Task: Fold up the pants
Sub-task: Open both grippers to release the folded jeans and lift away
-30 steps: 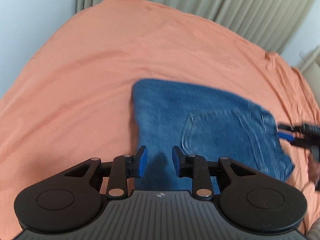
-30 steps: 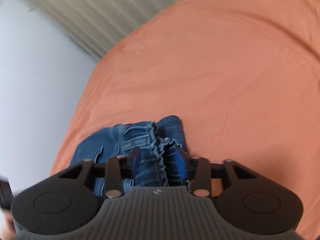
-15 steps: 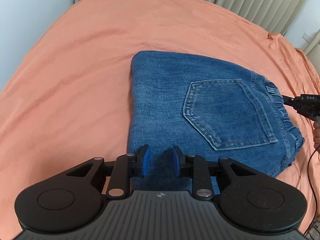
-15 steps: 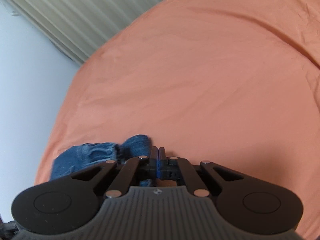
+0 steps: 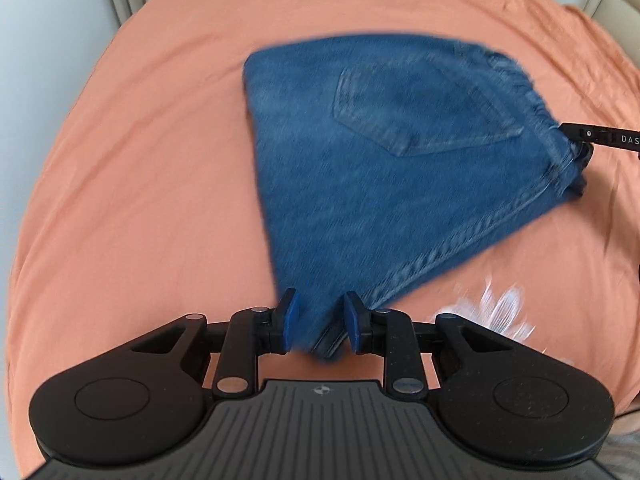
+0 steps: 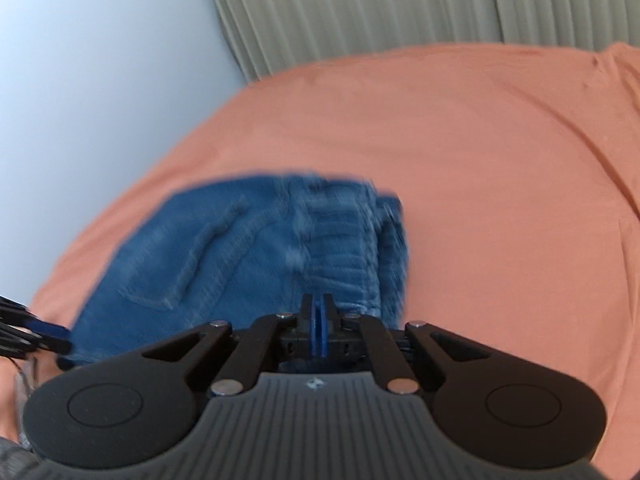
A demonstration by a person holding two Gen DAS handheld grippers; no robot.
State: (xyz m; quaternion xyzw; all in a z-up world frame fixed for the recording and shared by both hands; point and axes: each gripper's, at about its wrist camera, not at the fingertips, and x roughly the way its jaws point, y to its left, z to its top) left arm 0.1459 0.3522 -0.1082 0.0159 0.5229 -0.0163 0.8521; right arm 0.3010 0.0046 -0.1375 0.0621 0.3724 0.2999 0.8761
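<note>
Folded blue denim pants point(image 5: 380, 168) lie on a bed under an orange sheet point(image 5: 140, 160), back pocket point(image 5: 420, 112) up, with pale pleated curtains point(image 6: 360, 8) behind. Our left gripper point(image 5: 318, 322) stands over the near corner of the bundle, its blue pads narrowly apart with the denim corner bunched between them — whether they truly pinch the cloth or merely straddle it we cannot tell from the blurred wrist view. Our right gripper point(image 6: 318, 320) is fully closed, pads together with no cloth visibly between them, its tip at the elasticated waistband point(image 6: 344, 248) edge; in the left view it reaches in from the right at that same end.

We judge the fold to be nearly done, with this step a matter of squaring and shifting the bundle. To do it well, we would keep both ends moving together and low over the sheet so the layers do not slide apart, make sure of the left hold before any pull, and use the closed right tip only to nudge or press the waistband — not to drag it, since the gathered elastic could catch and reopen the fold.
</note>
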